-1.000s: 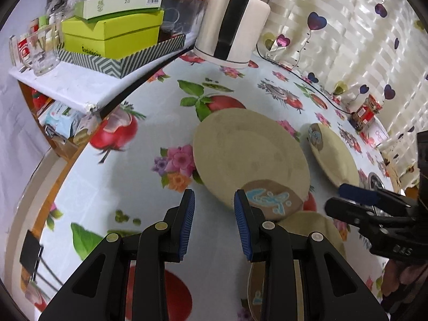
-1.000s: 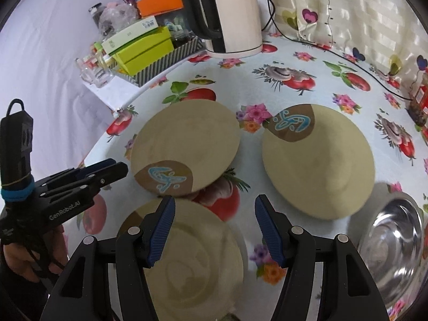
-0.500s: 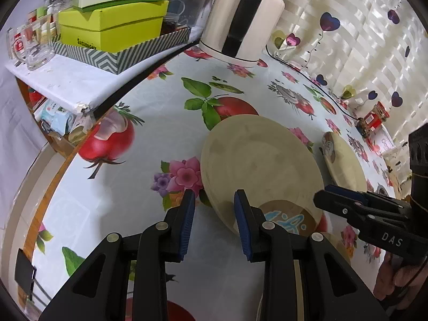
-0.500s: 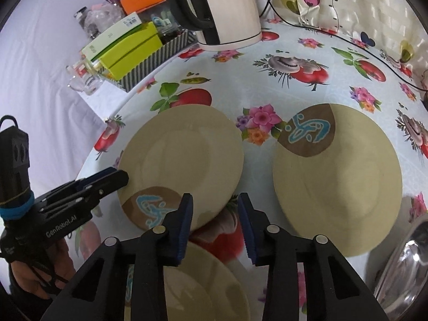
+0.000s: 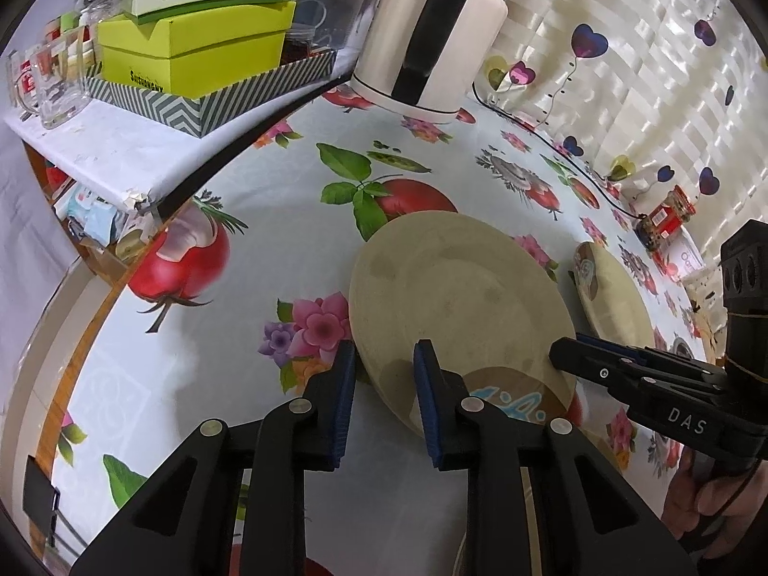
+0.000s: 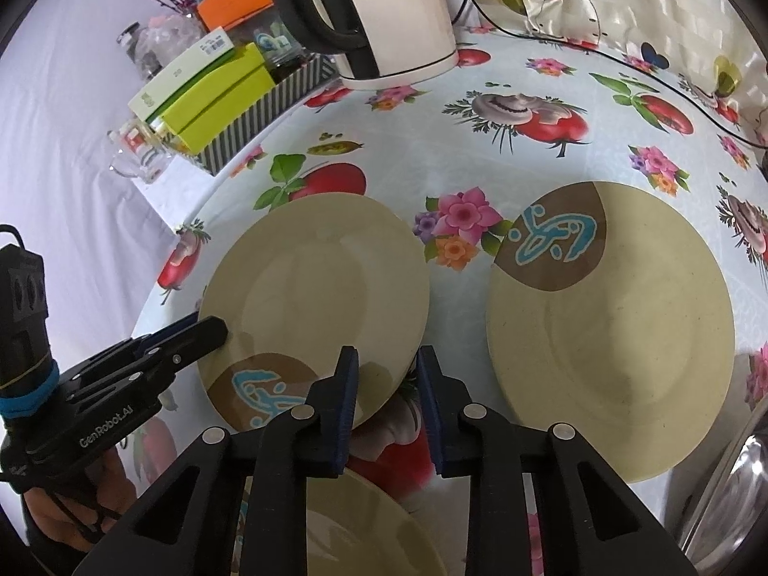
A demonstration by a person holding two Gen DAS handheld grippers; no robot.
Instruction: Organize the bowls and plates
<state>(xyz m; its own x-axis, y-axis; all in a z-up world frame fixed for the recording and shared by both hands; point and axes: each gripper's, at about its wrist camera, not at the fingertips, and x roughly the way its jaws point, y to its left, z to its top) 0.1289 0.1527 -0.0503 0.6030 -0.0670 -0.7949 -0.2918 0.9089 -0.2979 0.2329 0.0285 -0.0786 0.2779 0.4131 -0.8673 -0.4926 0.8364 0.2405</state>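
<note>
A beige plate (image 5: 456, 297) (image 6: 317, 283) with a brown and blue patch lies flat on the flowered tablecloth. My left gripper (image 5: 384, 374) (image 6: 216, 331) straddles its left rim. The jaws are closing and a gap still shows beside the rim. My right gripper (image 6: 386, 374) (image 5: 561, 353) straddles the same plate's right rim, jaws also closing and narrow, not visibly pressing. A second matching plate (image 6: 624, 336) (image 5: 614, 302) lies to the right. A third plate (image 6: 360, 528) sits below my right gripper, partly hidden by it.
A steel bowl (image 6: 720, 504) stands at the right edge. A white kettle (image 5: 432, 38) (image 6: 384, 9) with its cable is at the back. A striped tray of green boxes (image 5: 192, 57) and a glass mug (image 5: 48, 81) sit on a side shelf to the left, beyond the table edge.
Both grippers have moved forward onto opposite rims of the left plate. The right jaws went from wide to narrow; the left jaws have narrowed a little.
</note>
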